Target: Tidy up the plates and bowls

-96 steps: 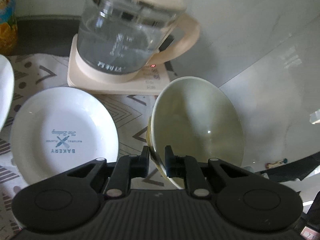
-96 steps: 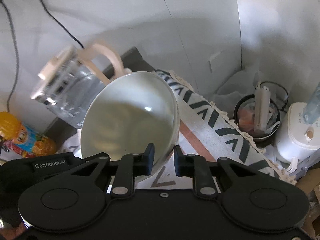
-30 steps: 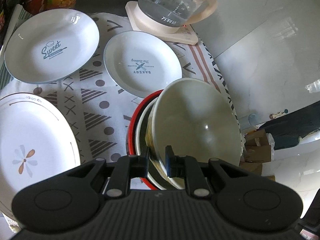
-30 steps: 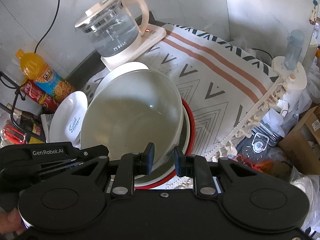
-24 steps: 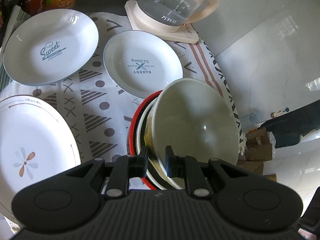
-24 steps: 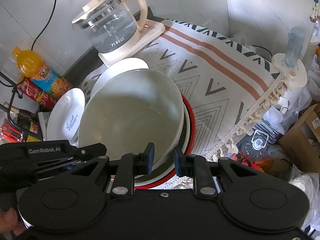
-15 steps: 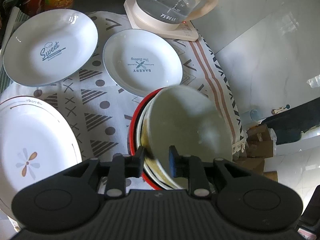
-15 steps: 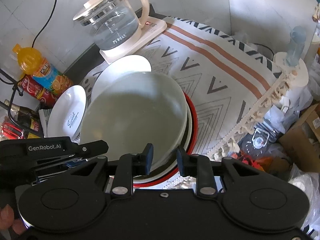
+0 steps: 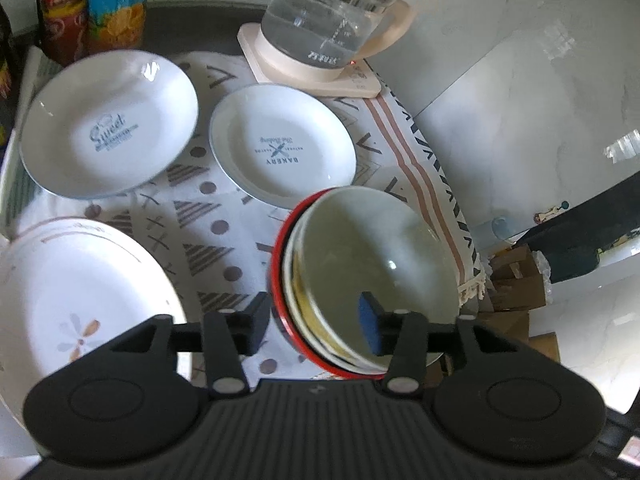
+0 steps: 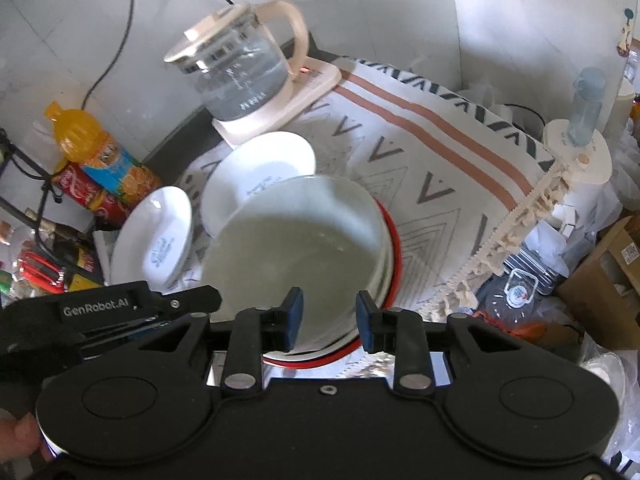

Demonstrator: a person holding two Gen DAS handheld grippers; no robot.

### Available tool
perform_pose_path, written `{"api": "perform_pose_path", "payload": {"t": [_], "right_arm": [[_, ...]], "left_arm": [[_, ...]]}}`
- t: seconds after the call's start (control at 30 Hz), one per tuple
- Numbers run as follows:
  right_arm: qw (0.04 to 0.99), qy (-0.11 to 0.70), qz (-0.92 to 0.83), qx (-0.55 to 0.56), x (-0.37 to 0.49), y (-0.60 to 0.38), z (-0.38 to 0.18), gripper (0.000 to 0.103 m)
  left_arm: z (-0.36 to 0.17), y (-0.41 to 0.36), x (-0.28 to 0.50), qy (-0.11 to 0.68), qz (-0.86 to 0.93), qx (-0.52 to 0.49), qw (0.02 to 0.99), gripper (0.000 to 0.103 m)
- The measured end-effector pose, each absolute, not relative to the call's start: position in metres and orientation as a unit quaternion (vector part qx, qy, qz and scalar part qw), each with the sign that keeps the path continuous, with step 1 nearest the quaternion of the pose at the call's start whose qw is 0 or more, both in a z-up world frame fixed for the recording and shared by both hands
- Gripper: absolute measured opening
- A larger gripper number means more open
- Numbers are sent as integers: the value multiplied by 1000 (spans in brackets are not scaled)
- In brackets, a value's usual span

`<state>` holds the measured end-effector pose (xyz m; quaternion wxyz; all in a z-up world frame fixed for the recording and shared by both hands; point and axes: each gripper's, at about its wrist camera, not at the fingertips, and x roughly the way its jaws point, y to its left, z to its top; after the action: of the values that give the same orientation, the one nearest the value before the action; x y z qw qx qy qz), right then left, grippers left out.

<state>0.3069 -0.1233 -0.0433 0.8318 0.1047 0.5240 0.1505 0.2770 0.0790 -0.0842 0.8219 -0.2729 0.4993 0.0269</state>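
Observation:
A pale cream bowl sits nested on top of a stack of bowls with a red-rimmed bowl at the bottom, near the cloth's right edge. My left gripper is open, its fingers straddling the stack's near rim. My right gripper is open too, its fingers either side of the cream bowl's near rim. A "Bakery" plate, a "Sweet" plate and a large flower plate lie on the patterned cloth.
A glass kettle on its cream base stands at the back. Drink bottles stand at the back left. The cloth's fringed edge drops off to the right, with boxes and clutter on the floor below.
Both grippers carried the cream bowl from near the kettle onto the bowl stack, then opened and let go of it. The bowl now rests level in the stack.

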Motion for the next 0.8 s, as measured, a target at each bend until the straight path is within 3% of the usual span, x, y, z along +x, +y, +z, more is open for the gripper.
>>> {"api": "perform_pose_path", "payload": {"t": [0.07,0.13,0.3,0.4,0.57,0.8], "right_arm": [[838,515,155,97,303,-116,-38,46],[840,510,160,93,300,-109,-35,50],[842,500,180,91,290,-89,-28,70],[842,495,193,93,284,-77,-27,81],[834,501,212,88,276,-53,-28,88],[825,503,248,67,268,-18,-28,91]], "left_arm": [[-81,85,272,497,30,-269,824,61],[-78,92,265,494,36,-265,827,71],[-73,111,248,490,49,-248,834,83],[-72,125,238,488,58,-246,836,84],[-71,150,220,485,77,-252,834,84],[-73,178,198,481,106,-259,831,84]]}}
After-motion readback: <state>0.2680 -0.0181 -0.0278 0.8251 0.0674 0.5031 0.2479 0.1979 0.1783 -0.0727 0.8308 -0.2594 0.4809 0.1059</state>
